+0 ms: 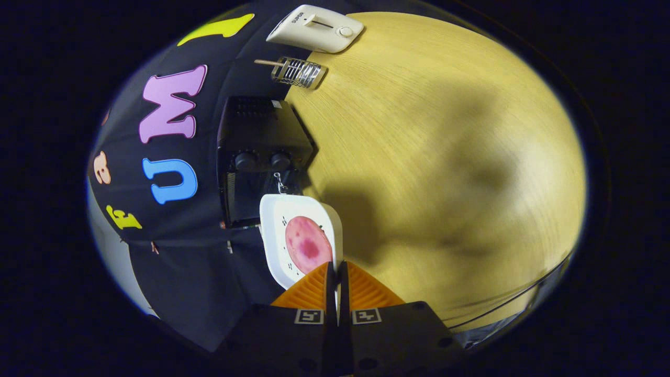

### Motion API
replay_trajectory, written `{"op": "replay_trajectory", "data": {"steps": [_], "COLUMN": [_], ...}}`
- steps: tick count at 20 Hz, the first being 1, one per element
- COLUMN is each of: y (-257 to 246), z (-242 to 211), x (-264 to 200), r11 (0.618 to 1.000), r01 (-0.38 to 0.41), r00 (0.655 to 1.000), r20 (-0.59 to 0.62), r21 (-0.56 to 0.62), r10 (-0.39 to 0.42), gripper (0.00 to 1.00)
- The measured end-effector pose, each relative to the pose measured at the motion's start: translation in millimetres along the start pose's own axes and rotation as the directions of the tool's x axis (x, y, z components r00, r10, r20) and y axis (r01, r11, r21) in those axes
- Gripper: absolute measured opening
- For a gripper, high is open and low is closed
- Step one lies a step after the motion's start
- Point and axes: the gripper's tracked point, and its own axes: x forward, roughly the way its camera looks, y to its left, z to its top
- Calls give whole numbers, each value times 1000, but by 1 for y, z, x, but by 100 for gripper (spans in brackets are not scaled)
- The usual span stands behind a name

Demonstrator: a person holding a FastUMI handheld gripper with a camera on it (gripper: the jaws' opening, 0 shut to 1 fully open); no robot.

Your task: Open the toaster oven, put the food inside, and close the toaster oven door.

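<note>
While your gripper [336, 269] is tilted strongly to one side, its two fingers are pressed almost together, and the thin rim of the white plate [277, 220] stands in the narrow slit between them. So the claw is clenched on the plate's near edge and carries it, as far as you can see from this angle.

On the plate lies the food, a round pink slice [308, 244] with a darker red spot in its middle; it looks like ham or sausage, but you cannot tell more exactly. The slice rests near the fingers, just ahead of their tips, and it touches the plate's flat bottom. Small dark specks are printed or scattered around it on the plate.

Just beyond the plate stands the black toaster oven [259, 152], on the wooden table [445, 157] close to the black cloth wall. Its two round knobs [261, 159] face you, and a small metal piece hangs below them. The far rim of the plate overlaps the oven's front in the view; whether they touch, and whether the door is open or closed, you cannot tell.

Farther away on the table lies a metal wire rack [298, 71] with a wooden handle, and beyond it a white toaster [315, 28]. Broad soft shadows fall across the table to the right of the plate.
</note>
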Motion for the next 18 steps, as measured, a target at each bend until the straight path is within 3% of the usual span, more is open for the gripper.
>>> {"op": "replay_trajectory", "data": {"steps": [5,9,13,18], "y": [41,76,97,129], "z": [-31,-41,-41,-16], "x": [41,94,147,184], "r11": [995,966,952,923], "r01": [-22,-56,-22,-76], "r00": [994,982,969,940], "r20": [108,186,241,337], "r21": [97,251,307,377], "r10": [11,8,-55,-60], "gripper": [5,5,5,5]}}
